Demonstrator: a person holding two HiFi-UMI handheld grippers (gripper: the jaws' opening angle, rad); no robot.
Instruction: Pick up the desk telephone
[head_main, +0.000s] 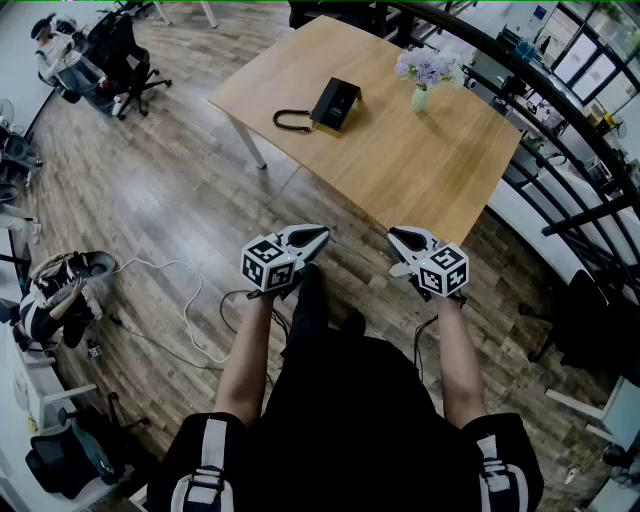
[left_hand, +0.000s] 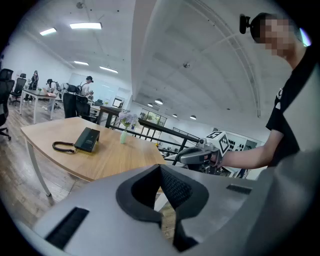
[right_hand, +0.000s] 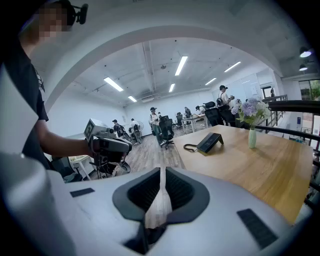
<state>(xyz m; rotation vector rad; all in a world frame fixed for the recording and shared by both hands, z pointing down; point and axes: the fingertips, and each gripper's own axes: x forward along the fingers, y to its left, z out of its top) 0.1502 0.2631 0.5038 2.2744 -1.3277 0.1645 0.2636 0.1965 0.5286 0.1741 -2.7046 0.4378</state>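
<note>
The light wooden tabletop (head_main: 400, 170) stands on pale legs (head_main: 248, 143) on a wood-plank floor (head_main: 170, 190). In the head view, a black desk telephone (head_main: 335, 103) lies flat on the tabletop toward its far left corner. The telephone's dark cord (head_main: 291, 121) lies in a loop on the wood at the near end of the set and touches it. Well apart from the telephone, near the far right edge, a pale green vase (head_main: 419, 98) stands upright with lilac and white flowers (head_main: 428, 67). A white cable (head_main: 165, 261) trails across the floor to the left of the tabletop.
</note>
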